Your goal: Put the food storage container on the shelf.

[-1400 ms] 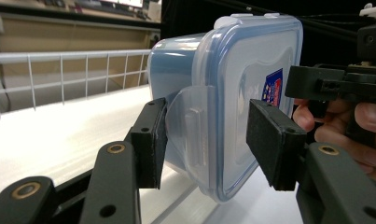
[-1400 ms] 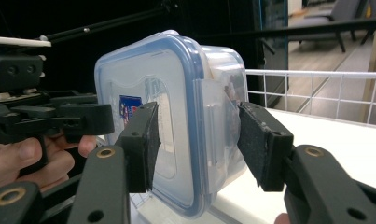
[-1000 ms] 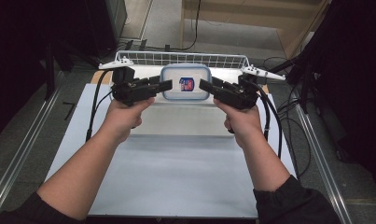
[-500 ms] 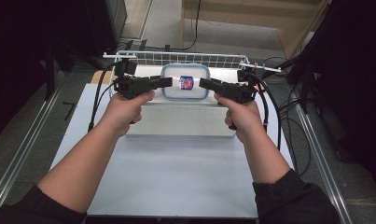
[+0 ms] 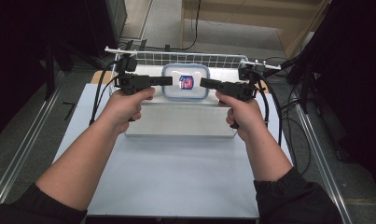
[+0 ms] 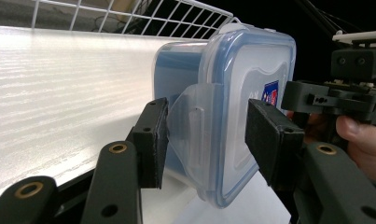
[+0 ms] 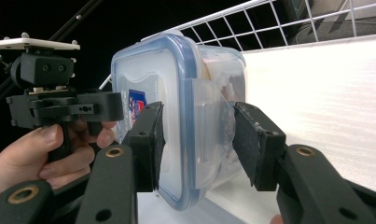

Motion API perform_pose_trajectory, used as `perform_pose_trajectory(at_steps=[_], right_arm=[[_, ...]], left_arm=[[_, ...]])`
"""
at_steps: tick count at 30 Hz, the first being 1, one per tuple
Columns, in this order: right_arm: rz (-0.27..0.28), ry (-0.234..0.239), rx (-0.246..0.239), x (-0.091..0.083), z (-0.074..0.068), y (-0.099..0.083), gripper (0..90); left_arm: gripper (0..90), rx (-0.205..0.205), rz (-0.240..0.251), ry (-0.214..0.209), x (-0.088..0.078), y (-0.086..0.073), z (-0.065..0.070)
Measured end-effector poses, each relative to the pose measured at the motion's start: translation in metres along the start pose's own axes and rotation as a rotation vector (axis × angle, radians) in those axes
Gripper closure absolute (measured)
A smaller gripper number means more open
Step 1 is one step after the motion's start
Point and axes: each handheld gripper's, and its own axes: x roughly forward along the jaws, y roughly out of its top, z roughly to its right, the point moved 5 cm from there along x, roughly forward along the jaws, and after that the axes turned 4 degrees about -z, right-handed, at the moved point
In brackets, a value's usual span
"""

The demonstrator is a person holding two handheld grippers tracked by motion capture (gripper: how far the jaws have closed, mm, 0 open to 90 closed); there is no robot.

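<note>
A clear lidded container with a blue seal and a red-and-blue sticker lies on the raised white platform. My left gripper points at its left side and my right gripper at its right side. In the left gripper view the open gripper straddles the container's side latch flap, with a gap at each pad. In the right gripper view the open gripper likewise straddles the opposite latch of the container.
A white wire fence runs right behind the container. The platform sits on a pale blue table. Cables trail off both grippers, and dark equipment stands on either side.
Both grippers have moved forward along the table, from just in front of the container to level with its two sides. The container has not moved.
</note>
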Motion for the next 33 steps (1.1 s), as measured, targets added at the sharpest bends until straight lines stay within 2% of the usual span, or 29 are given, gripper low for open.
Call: perform_pose_trajectory(at_steps=[7,11,12,33], right_arm=[[-0.004,-0.015,0.003,0.005,0.002,-0.001,53.9],[0.012,-0.02,0.019,0.007,0.004,0.001,52.7],[0.009,-0.034,0.014,0.009,0.004,0.001,51.7],[0.049,-0.07,0.023,0.018,0.008,0.004,46.1]], left_arm=[[49.6,-0.006,0.035,0.017,0.002,0.003,-0.003],[49.0,-0.001,0.035,0.028,0.004,0.005,-0.003],[49.2,0.003,0.036,0.035,0.004,0.005,-0.003],[43.2,0.015,0.054,0.078,0.012,0.008,-0.006]])
